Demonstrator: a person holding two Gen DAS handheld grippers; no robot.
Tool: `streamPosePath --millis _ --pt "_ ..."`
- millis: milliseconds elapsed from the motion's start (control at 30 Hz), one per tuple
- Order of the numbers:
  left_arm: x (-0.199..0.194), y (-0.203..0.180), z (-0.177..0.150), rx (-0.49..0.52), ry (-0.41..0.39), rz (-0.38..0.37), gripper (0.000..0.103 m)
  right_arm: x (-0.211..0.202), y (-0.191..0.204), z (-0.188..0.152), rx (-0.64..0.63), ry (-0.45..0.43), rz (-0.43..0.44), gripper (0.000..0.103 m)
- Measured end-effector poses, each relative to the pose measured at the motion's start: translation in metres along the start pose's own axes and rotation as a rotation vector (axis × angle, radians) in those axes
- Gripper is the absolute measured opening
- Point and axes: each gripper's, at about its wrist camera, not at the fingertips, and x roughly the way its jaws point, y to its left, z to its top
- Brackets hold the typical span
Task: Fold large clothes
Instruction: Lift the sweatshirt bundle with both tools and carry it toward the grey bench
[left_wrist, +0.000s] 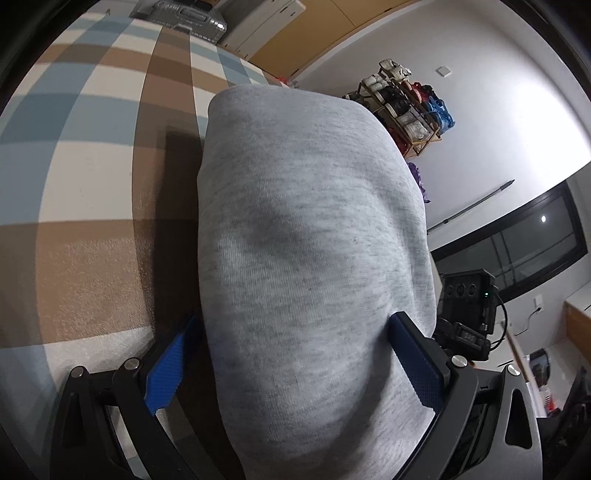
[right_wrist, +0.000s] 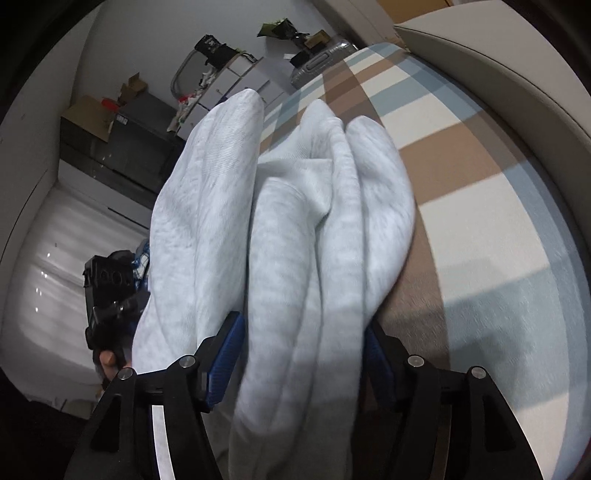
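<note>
Left wrist view: the left hand-held gripper (left_wrist: 295, 354) stands wide, its blue pads flanking a thick bundle of light grey heathered knit garment (left_wrist: 306, 229); the right pad touches the cloth, while contact at the left pad cannot be confirmed. The garment lies over a plaid blanket of brown, blue and cream (left_wrist: 85, 177).

Right wrist view: the right hand-held gripper (right_wrist: 303, 358) is about half open, both blue pads pressing bunched folds of the same garment (right_wrist: 295, 221) above the plaid blanket (right_wrist: 480, 206). The other gripper appears at left.
</note>
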Motion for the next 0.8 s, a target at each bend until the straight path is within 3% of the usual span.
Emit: streamPosePath --millis 67,167,300,400,800 --pt "-0.001 0.003 0.0 -0.011 0.004 -0.017 0.097 0.004 0.007 -0.001 -0.026 0.014 -0.021 0.048" --pt "-0.003 0.0 -0.002 0.005 -0.006 -0.014 0.088 0.011 0.005 -0.004 0.015 0.018 0.021 0.034" --pt "-0.011 -0.013 -0.003 0.069 -0.036 0.016 0.075 0.005 0.005 -0.009 0.024 -0.039 0.051 0.023" --pt "-0.016 -0.019 -0.004 0.119 -0.05 0.011 0.07 -0.005 0.016 -0.014 -0.009 -0.083 0.044 0.019" --pt "-0.032 -0.051 -0.003 0.243 -0.119 -0.024 0.069 -0.057 0.048 -0.008 -0.117 -0.206 0.049 0.018"
